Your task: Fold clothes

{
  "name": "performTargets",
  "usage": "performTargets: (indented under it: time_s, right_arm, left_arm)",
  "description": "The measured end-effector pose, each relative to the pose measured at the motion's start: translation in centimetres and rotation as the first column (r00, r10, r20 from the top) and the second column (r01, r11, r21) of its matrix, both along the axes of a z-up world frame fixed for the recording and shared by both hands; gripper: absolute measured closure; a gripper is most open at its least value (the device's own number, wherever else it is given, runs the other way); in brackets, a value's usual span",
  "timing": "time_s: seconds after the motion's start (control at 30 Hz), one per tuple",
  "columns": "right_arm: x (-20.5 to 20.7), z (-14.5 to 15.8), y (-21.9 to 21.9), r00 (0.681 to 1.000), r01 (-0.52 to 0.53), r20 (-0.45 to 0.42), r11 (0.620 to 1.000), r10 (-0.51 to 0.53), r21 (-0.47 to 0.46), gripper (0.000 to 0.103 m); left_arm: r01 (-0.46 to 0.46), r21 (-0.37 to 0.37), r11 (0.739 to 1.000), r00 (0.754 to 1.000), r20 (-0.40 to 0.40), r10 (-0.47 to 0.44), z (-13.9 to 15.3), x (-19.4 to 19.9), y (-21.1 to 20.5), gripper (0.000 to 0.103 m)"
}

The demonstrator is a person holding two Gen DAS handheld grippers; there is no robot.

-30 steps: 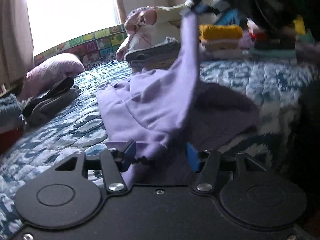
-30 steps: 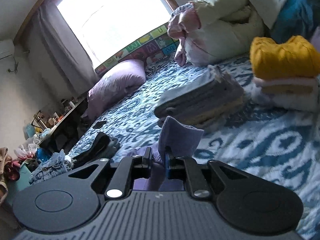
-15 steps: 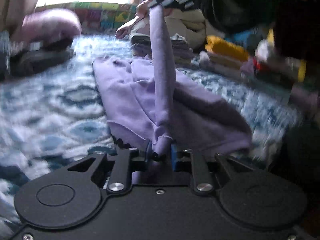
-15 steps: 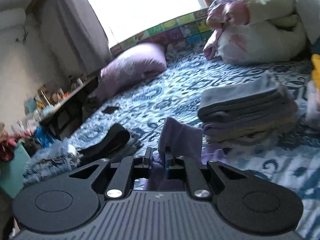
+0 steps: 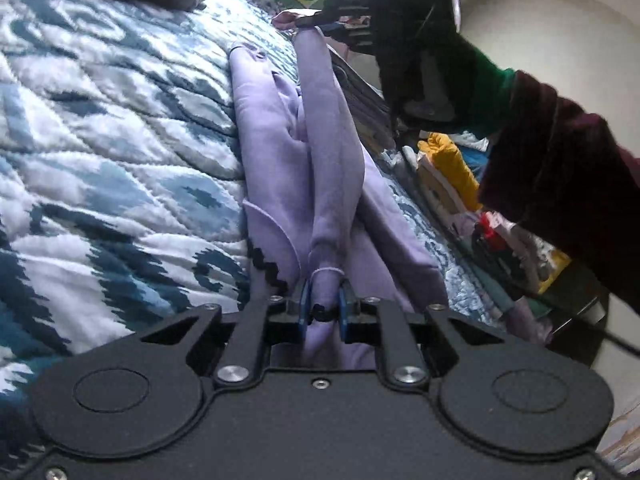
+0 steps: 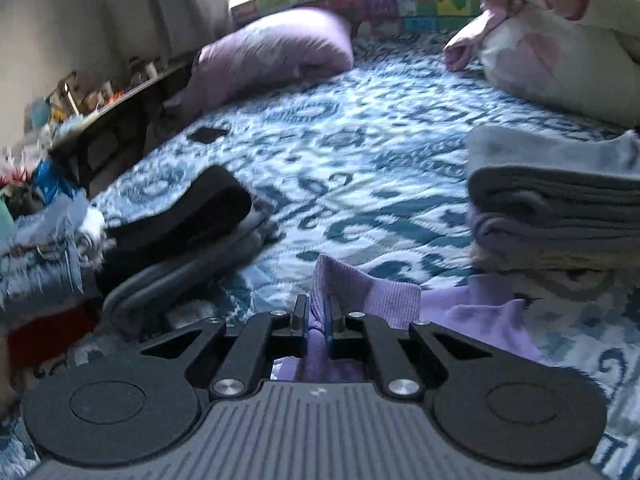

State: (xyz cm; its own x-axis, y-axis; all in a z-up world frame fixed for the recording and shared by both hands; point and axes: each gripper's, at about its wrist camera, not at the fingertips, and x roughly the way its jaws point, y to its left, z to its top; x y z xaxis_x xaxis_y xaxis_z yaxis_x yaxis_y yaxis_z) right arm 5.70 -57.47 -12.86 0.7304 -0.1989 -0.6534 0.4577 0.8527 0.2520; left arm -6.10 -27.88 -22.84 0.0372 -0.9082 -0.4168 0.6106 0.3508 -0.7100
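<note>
Both claws pinch the purple shirt (image 5: 280,152) tight: left claw (image 5: 323,309) at its near end, right claw (image 6: 316,322) at its far cuff, above the blue bed (image 5: 100,128).

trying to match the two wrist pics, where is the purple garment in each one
Left wrist: the purple garment runs up the middle, from the left gripper to the right gripper at the top.
Right wrist: only its ribbed edge shows at bottom centre, pinched there.
Shared landmark: the blue patterned quilt.
</note>
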Motion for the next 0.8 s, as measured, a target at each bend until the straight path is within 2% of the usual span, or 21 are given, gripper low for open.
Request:
performTargets:
  time_s: [0.1,0.17,0.23,0.3,0.4,0.47,0.5,0.63,0.67,0.73,0.77,0.8]
  right_arm:
    - [1.5,-1.6,0.0,0.999,-0.012,-0.043,1.0,0.012,-0.007,0.094]
    - [2.5,-2.7,-0.2,0.997,-0.006,-0.072,1.0,0.005,-0.014,0.098]
    - [3.5,-3.7,-0.6,0.996,0.0,-0.092,1.0,-0.001,-0.012,0.098]
    - [4.5,-4.7,-1.1,0.993,-0.013,-0.118,0.999,0.017,0.036,0.097]
    - [4.0,-3.7,-1.7,0.998,-0.005,-0.066,0.999,0.008,0.047,0.093]
    - [2.5,-2.3,-2.6,1.0,-0.001,-0.023,0.998,0.003,0.063,0.086]
    - [1.7,-1.7,-2.9,1.0,-0.012,-0.005,0.998,0.012,0.069,0.086]
    - [-3.0,0.2,-2.8,0.992,-0.129,0.0,0.991,0.129,0.033,0.076]
    - [-4.2,0.4,-2.4,0.987,-0.159,-0.008,0.987,0.159,0.01,0.073]
    - [-7.1,0.7,-1.3,0.977,-0.213,-0.031,0.976,0.212,-0.041,0.072]
    - [-8.3,0.7,-0.7,0.973,-0.23,-0.039,0.971,0.229,-0.058,0.072]
    - [-9.7,0.5,0.0,0.969,-0.246,-0.042,0.967,0.243,-0.068,0.072]
  left_arm:
    - [-0.016,-0.028,1.0,0.996,-0.083,0.013,-0.6,0.6,0.4,0.09]
    - [-0.033,-0.052,0.998,0.986,-0.163,0.024,-1.2,1.4,0.8,0.09]
    - [-0.048,-0.067,0.997,0.974,-0.224,0.032,-1.7,1.9,1.2,0.09]
    - [-0.058,-0.077,0.995,0.962,-0.271,0.035,-2.0,2.1,1.4,0.089]
    - [-0.066,-0.083,0.994,0.951,-0.306,0.038,-2.2,2.3,1.5,0.089]
    - [-0.067,-0.084,0.994,0.947,-0.319,0.037,-2.3,2.3,1.5,0.089]
    - [-0.068,-0.083,0.994,0.946,-0.321,0.038,-2.2,2.2,1.5,0.089]
    - [-0.068,-0.071,0.995,0.952,-0.302,0.043,-1.7,2.0,1.2,0.089]
    - [-0.066,-0.069,0.995,0.956,-0.289,0.044,-1.4,1.8,1.1,0.084]
    - [-0.055,-0.072,0.996,0.967,-0.254,0.035,-0.3,1.3,0.9,0.066]
    - [-0.047,-0.072,0.996,0.974,-0.227,0.03,0.3,1.0,1.0,0.05]
    - [-0.039,-0.07,0.997,0.98,-0.197,0.024,1.0,0.5,1.1,0.046]
